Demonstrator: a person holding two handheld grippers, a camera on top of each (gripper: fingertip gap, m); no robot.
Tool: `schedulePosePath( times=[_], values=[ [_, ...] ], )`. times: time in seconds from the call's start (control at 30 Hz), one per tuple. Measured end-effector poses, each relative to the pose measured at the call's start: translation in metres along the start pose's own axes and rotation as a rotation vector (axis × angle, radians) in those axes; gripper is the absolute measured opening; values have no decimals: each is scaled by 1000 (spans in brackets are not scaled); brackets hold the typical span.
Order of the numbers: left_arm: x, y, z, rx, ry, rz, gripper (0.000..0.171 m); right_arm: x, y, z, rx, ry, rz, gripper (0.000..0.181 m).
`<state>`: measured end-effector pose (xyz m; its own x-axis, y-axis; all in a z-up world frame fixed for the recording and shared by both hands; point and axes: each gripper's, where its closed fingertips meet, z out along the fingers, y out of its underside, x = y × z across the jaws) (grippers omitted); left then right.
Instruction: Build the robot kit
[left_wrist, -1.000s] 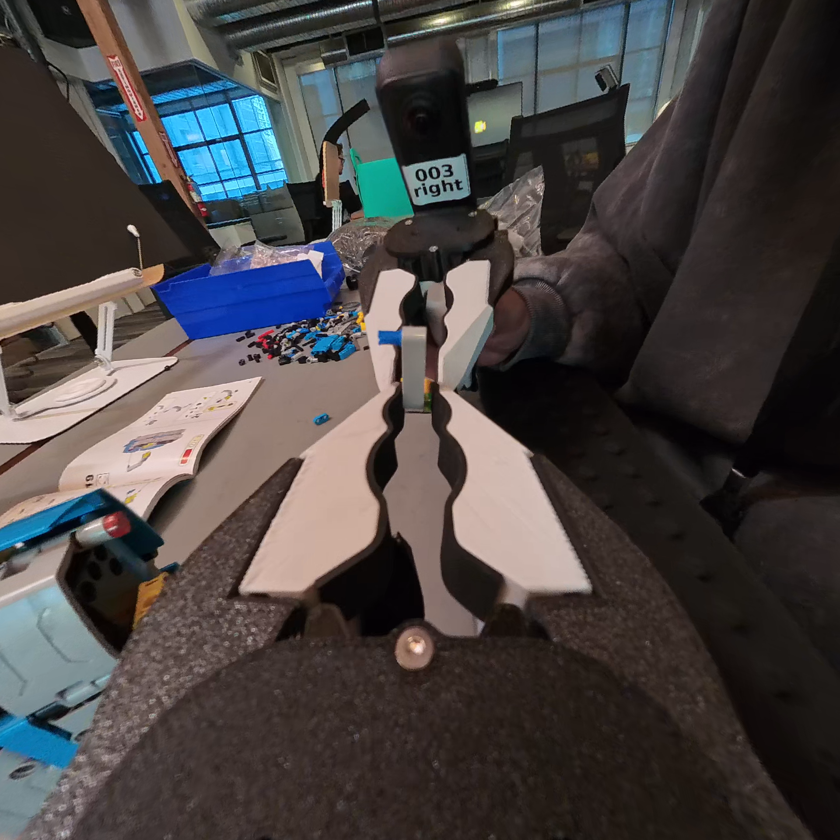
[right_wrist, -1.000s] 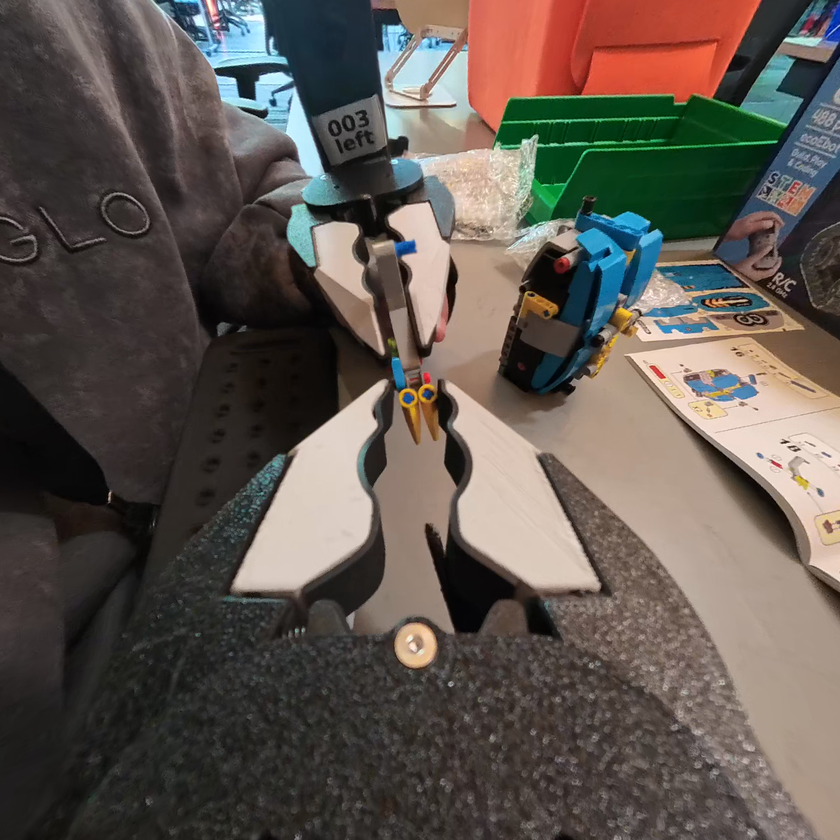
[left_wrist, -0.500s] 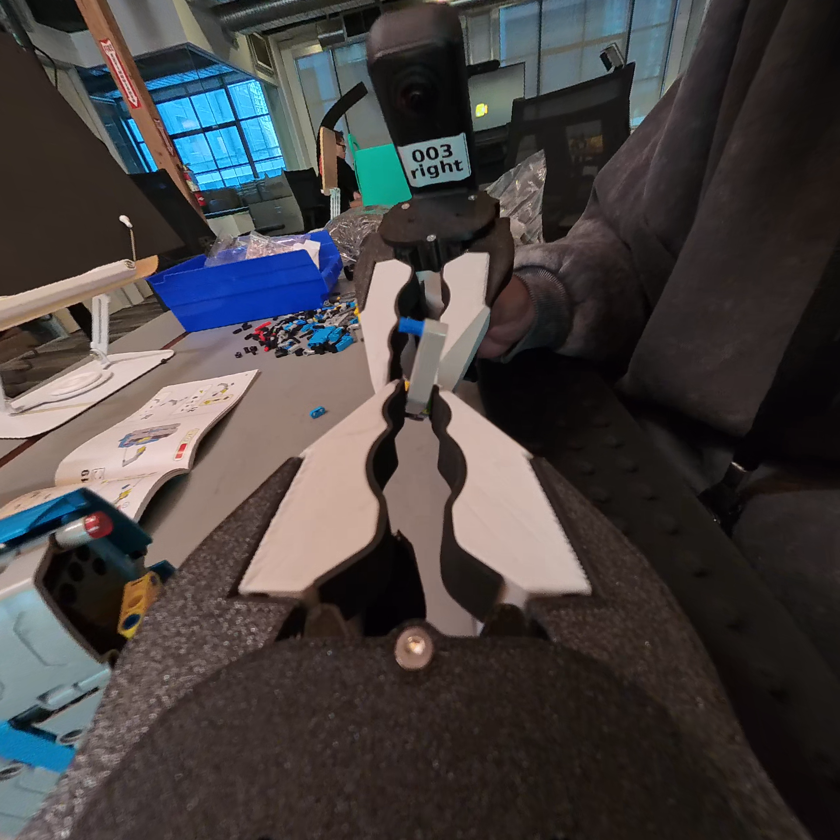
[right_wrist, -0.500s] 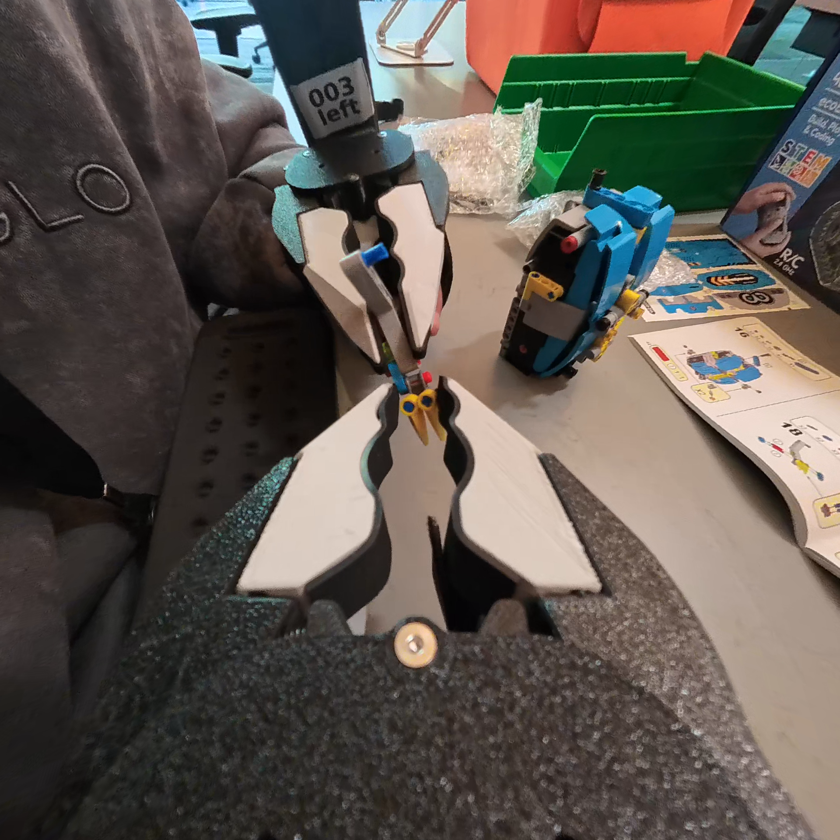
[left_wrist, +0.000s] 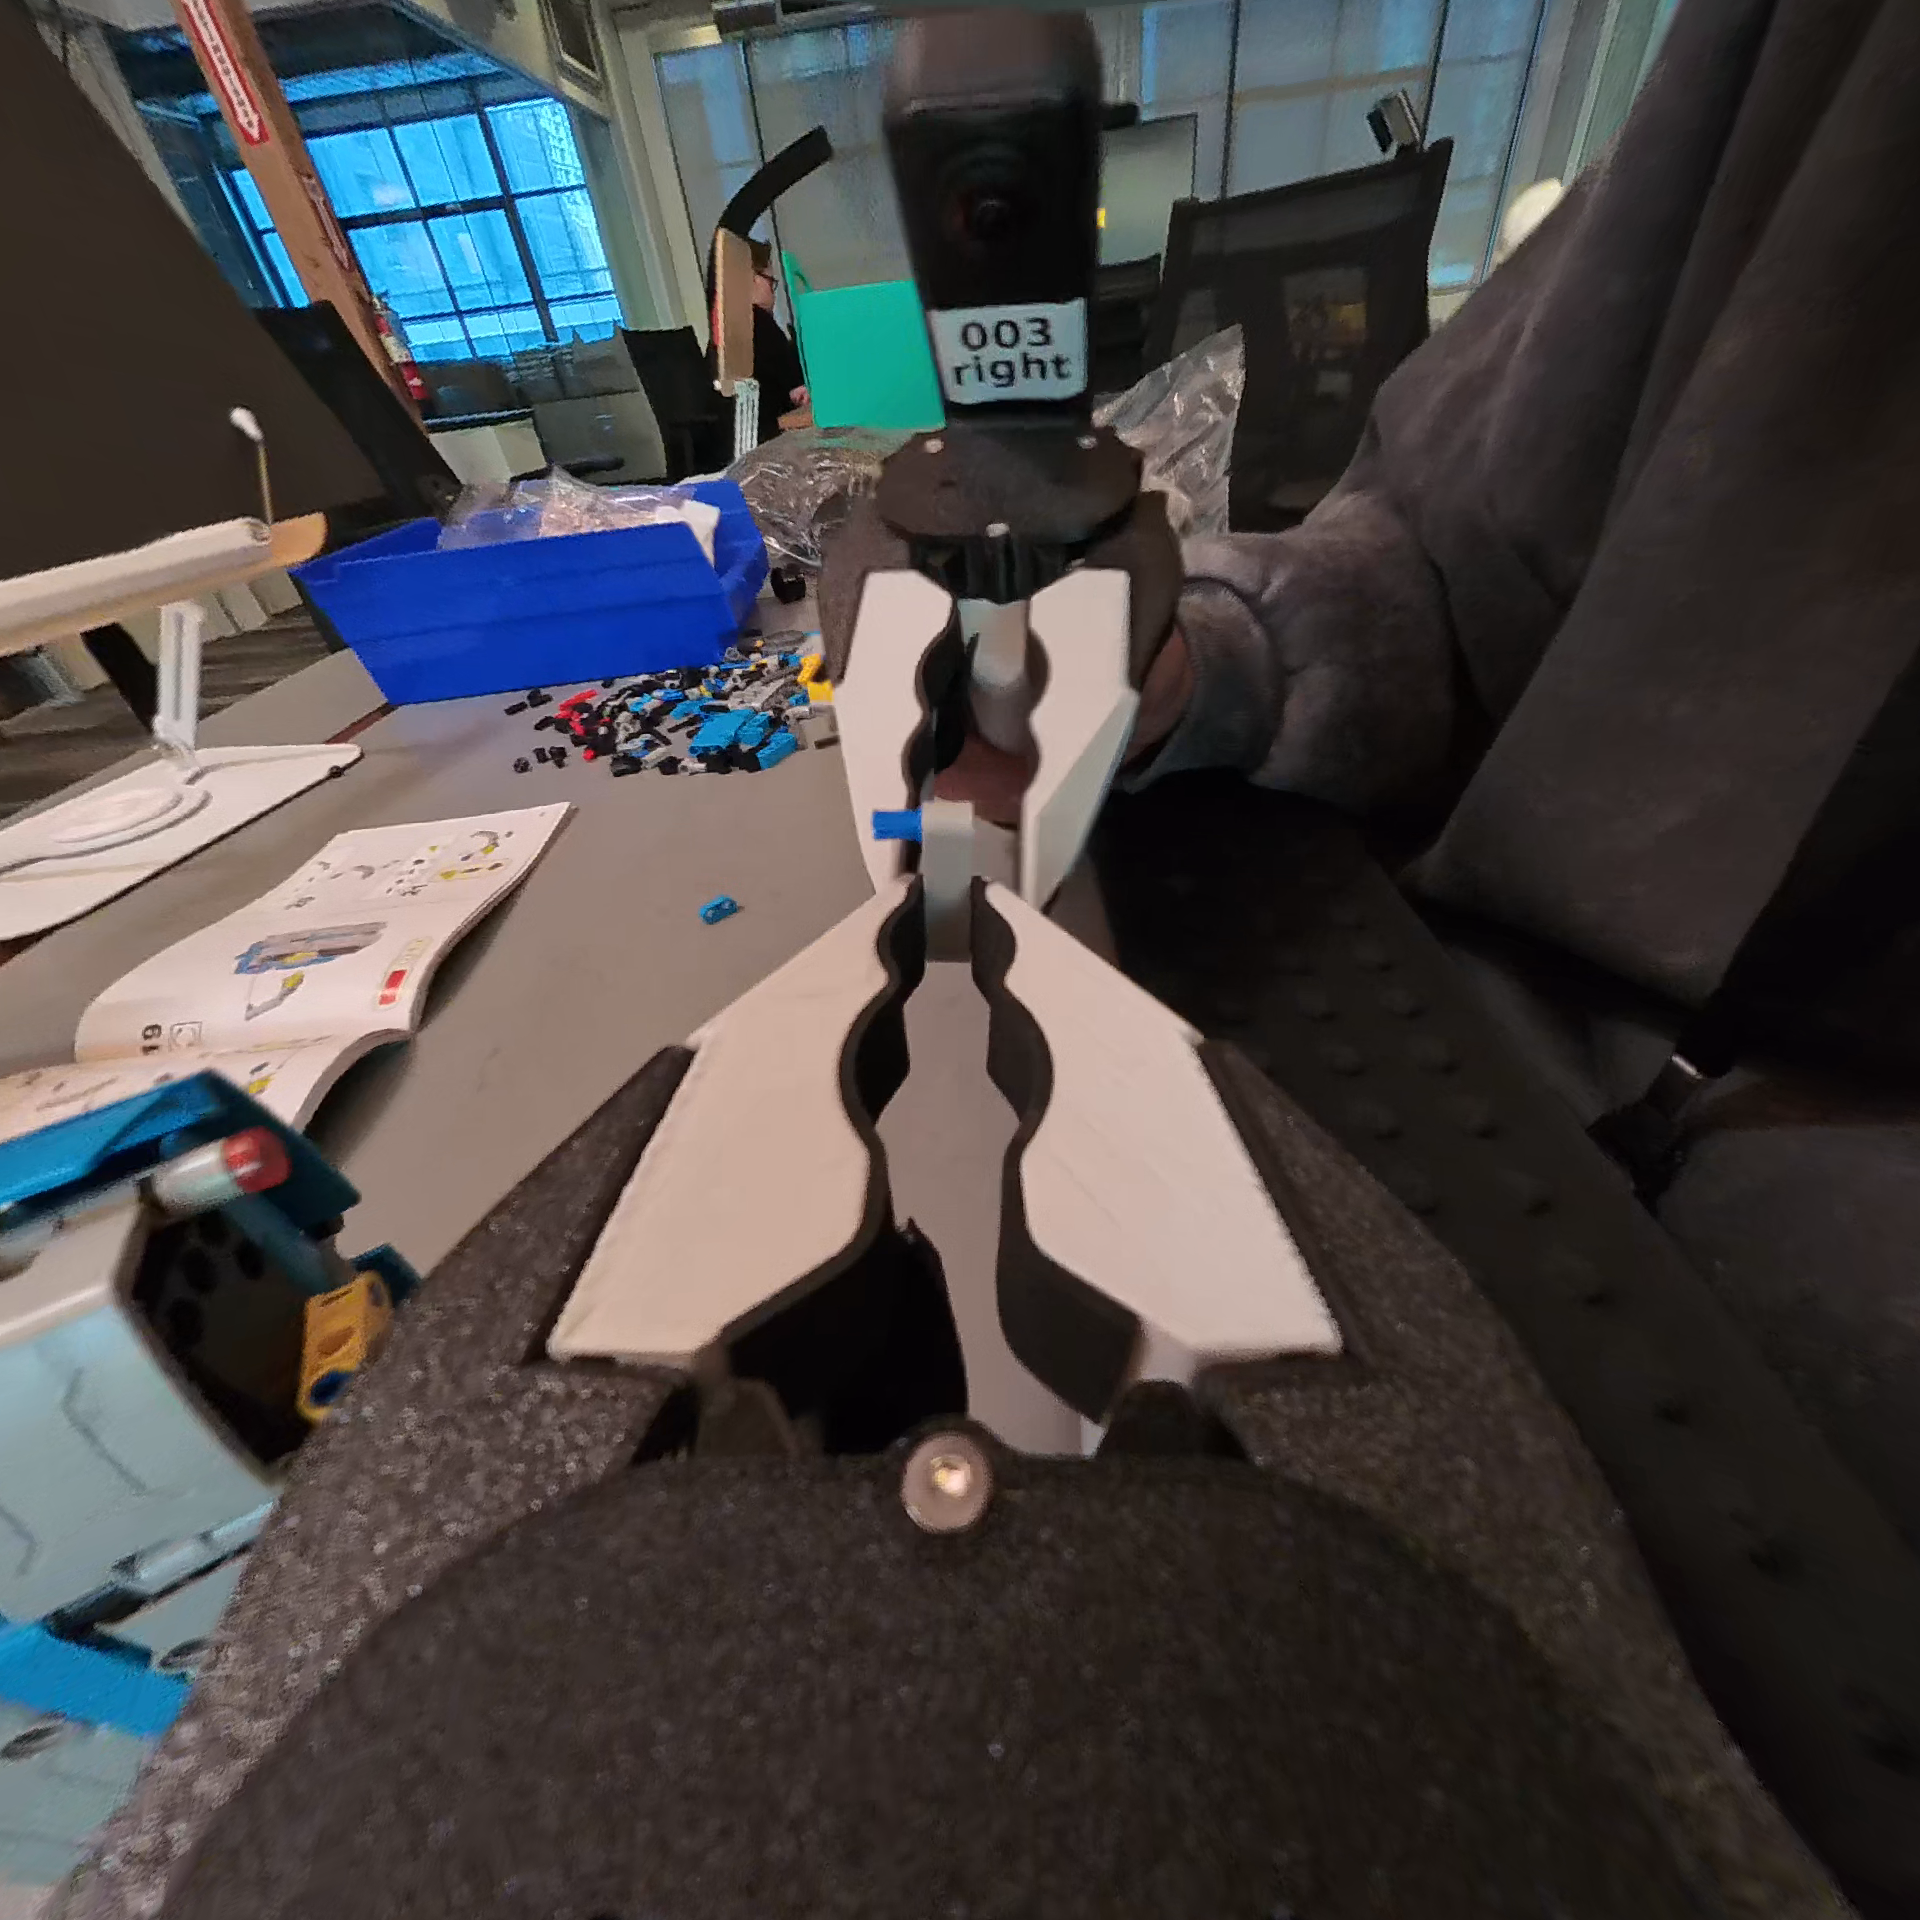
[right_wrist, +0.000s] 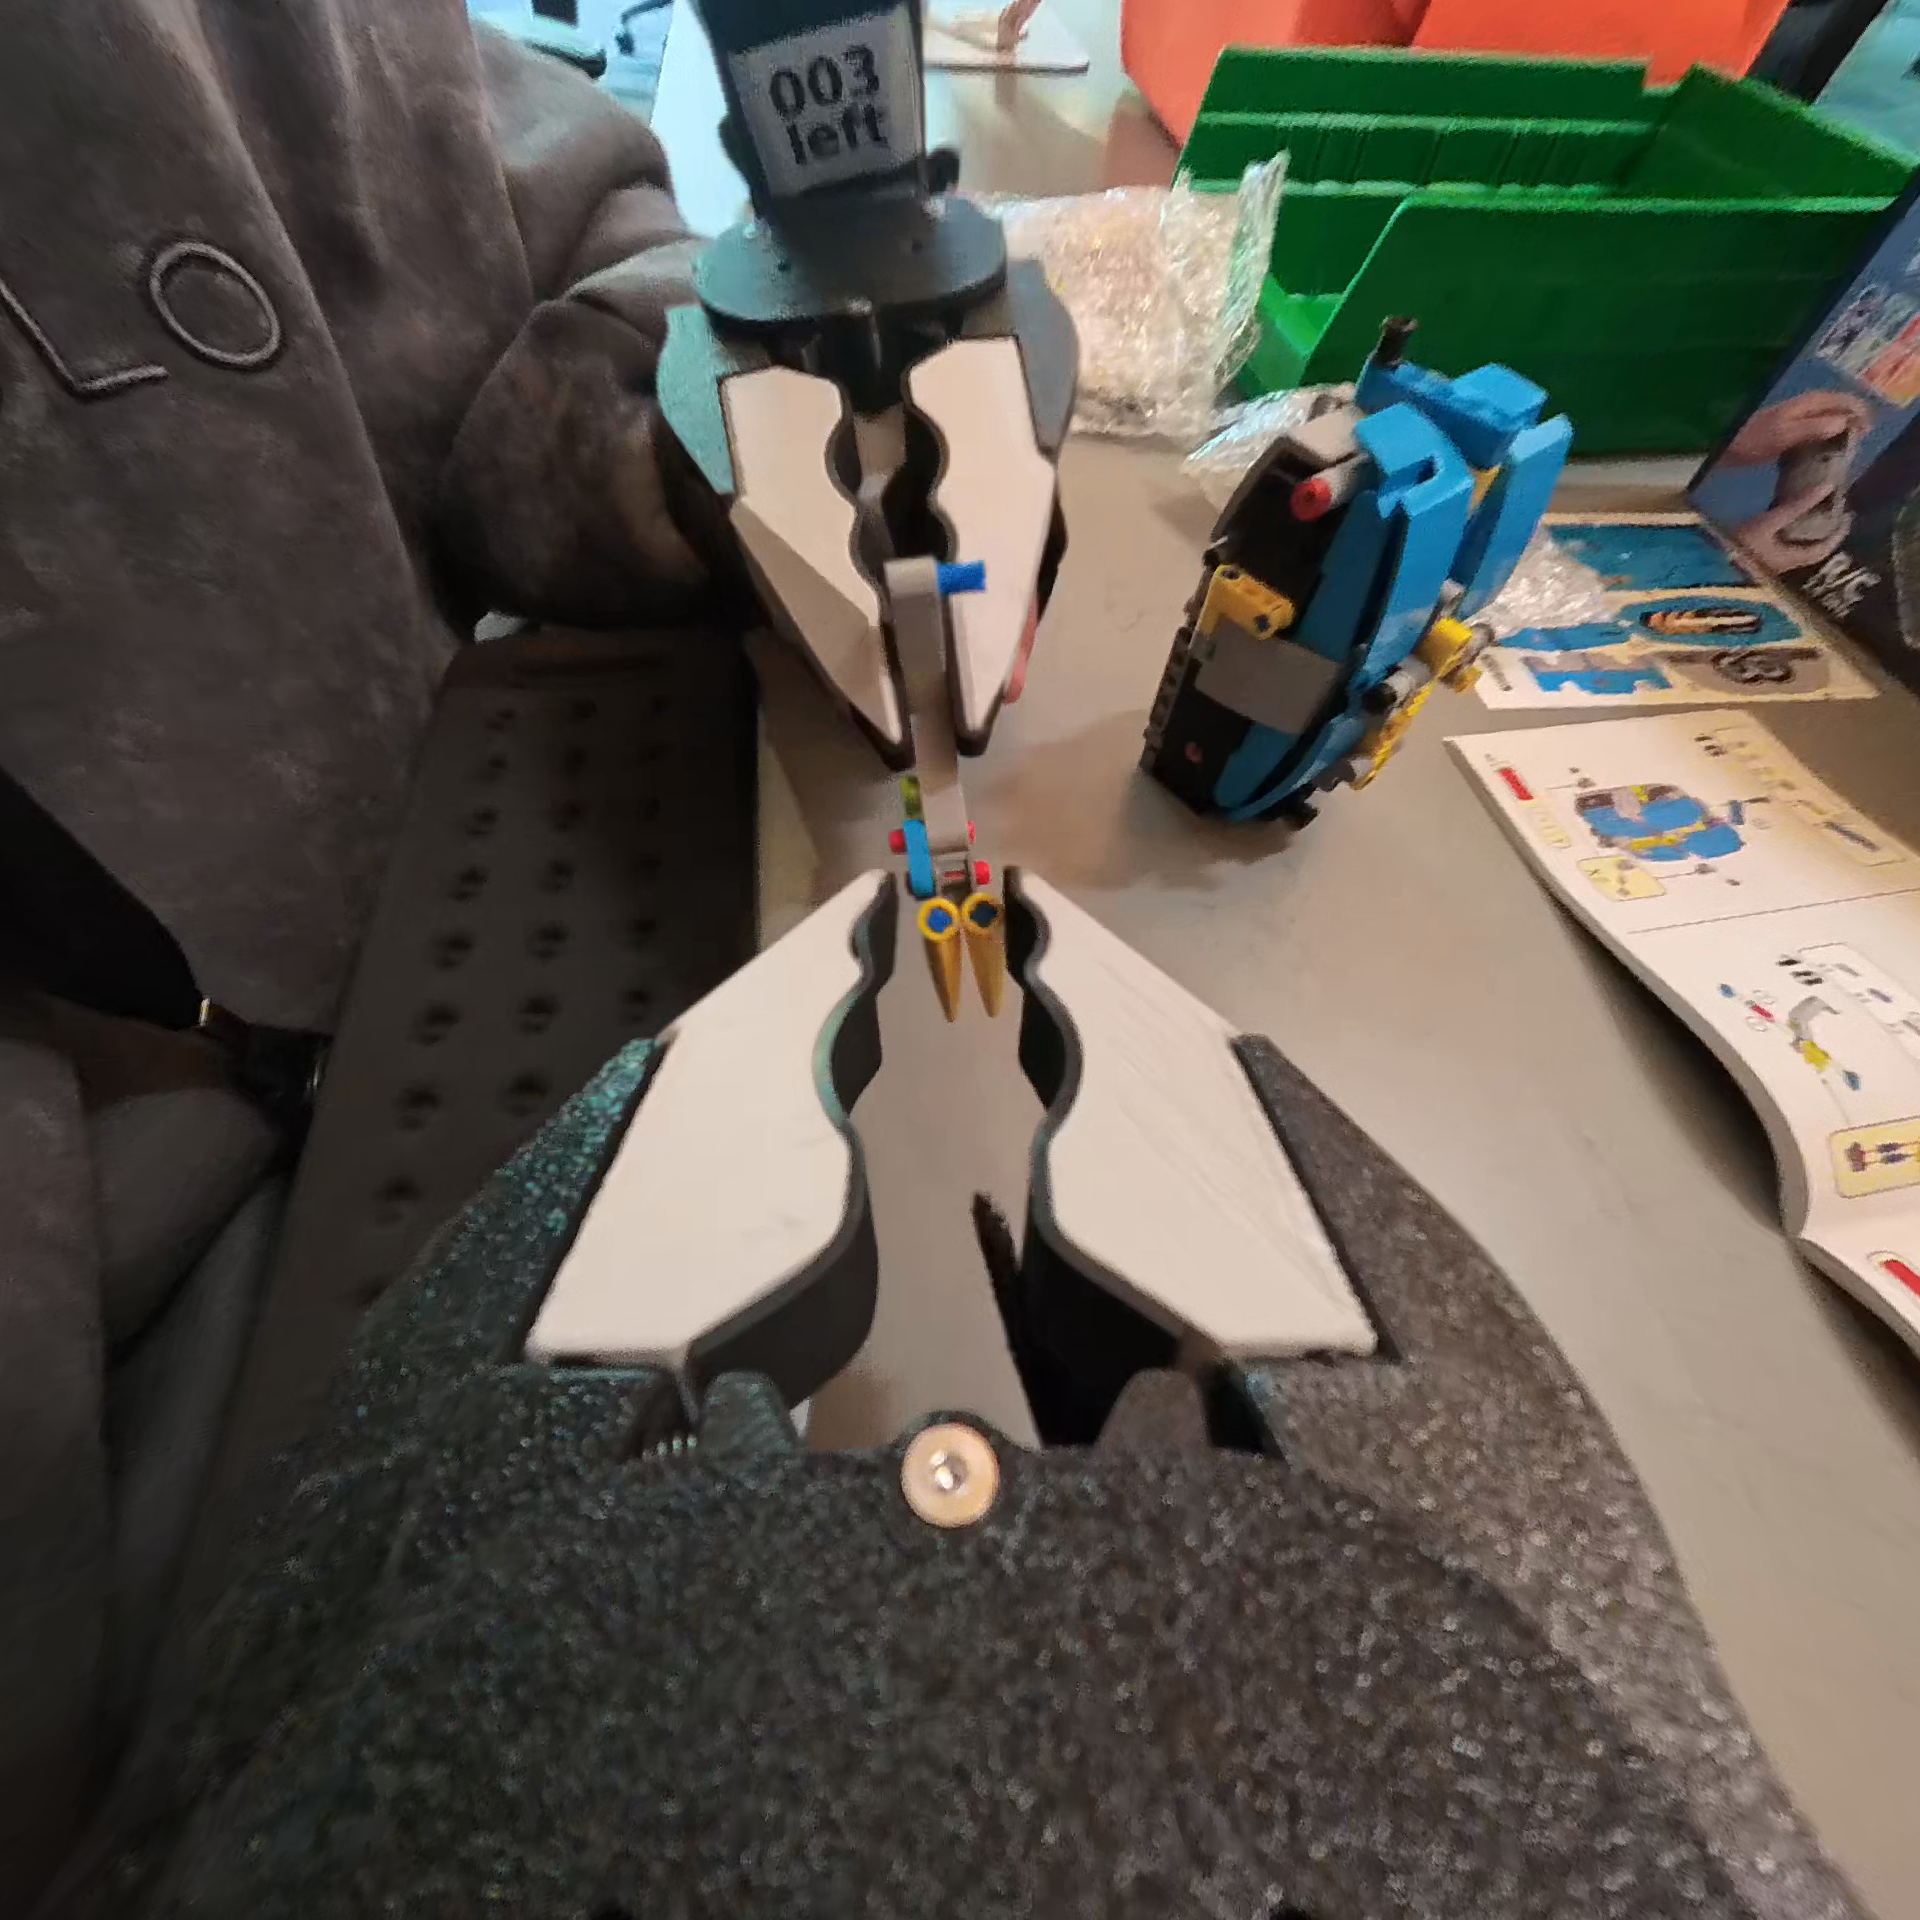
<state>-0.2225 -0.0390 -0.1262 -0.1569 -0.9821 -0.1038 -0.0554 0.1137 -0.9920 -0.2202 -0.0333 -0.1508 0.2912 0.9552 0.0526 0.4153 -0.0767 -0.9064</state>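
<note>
A small brick assembly (right_wrist: 928, 727) is held between my two grippers above the grey table (right_wrist: 1299, 987). It is a grey beam (left_wrist: 948, 862) with a blue pin (right_wrist: 961, 577) at one end and blue, red and yellow pieces (right_wrist: 961, 951) at the other. My left gripper (left_wrist: 945, 914) is shut on the grey beam; it also shows in the right wrist view (right_wrist: 932, 743). My right gripper (right_wrist: 951, 888) faces it tip to tip, its jaws close around the yellow pieces. The right gripper also shows in the left wrist view (left_wrist: 966, 883).
A blue and black brick model (right_wrist: 1351, 613) stands on the table to the right. Open instruction booklets (left_wrist: 343, 935), a blue bin (left_wrist: 540, 613), a pile of loose bricks (left_wrist: 686, 722), a green bin (right_wrist: 1558, 229) and plastic bags (right_wrist: 1153, 301) lie around. A person's grey sleeve (right_wrist: 312, 416) is at the left. Both grippers' tips are close together, under 4 cm apart.
The grey beam leaned to one side half a second ago and now stands straight again between the jaws. Both grippers keep their hold.
</note>
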Motion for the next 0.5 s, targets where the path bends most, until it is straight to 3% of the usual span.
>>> schedulePosePath(
  times=[0.1,0.3,0.5],
  values=[
    [-6,-2,-2,13,-1,-56,7,-2,-12,-3,31,42,-61,34],
    [4,1,0,-7,57,-64,7,-11,-8,8,-106,74,-211,21],
    [9,3,2,-19,79,-70,7,-12,-8,10,-115,40,-179,15]
  ],
)
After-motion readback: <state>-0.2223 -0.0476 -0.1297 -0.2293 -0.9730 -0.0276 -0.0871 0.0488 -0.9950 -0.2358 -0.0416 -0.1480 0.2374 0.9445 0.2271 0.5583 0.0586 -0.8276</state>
